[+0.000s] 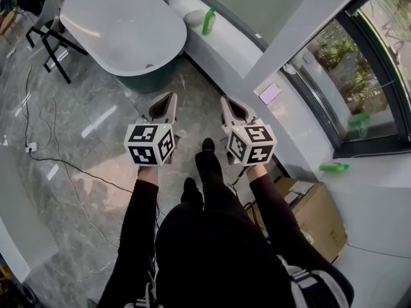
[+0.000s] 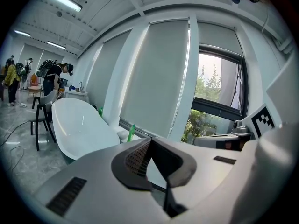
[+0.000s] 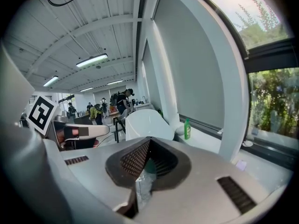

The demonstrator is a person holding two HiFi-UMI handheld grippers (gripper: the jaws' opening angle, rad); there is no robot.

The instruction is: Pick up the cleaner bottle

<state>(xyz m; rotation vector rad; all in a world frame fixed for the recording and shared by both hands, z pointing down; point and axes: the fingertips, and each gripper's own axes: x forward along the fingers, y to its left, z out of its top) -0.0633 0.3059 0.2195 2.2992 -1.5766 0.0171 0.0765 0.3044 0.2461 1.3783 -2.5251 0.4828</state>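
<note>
Two grippers are up in front of the person in the head view, both pointing away over the grey marble floor (image 1: 83, 172). The left gripper (image 1: 172, 97) has its jaws pressed together into a point. The right gripper (image 1: 224, 99) looks the same, and neither has anything in it. The cleaner bottle (image 1: 209, 20) is green and stands upright on the white ledge (image 1: 223, 45) along the window wall. That puts it just past the end of the white bathtub (image 1: 122, 24), well apart from both grippers. A second green bottle (image 1: 334, 167) lies on its side on the sill (image 1: 379, 165) at the right, near a cardboard box (image 1: 318, 217) on the floor. A black stool (image 1: 51, 43) sits beside the tub at the left, and cables (image 1: 64, 165) trail across the floor.

Left gripper view: jaws fully closed, tips touching, nothing between them. Past them is the tub, with the cleaner bottle upright on the ledge behind it, under a drawn blind (image 2: 154, 78). A few people (image 2: 53, 76) stand far off at the left.

Right gripper view: the tips meet here too, so it's an empty grip. Lower down behind the tips there's a slit with something pale and glassy showing through, probably just the floor, but it's hard to tell. The cleaner bottle stands on the ledge to the right of the tub, well away from the jaws.
</note>
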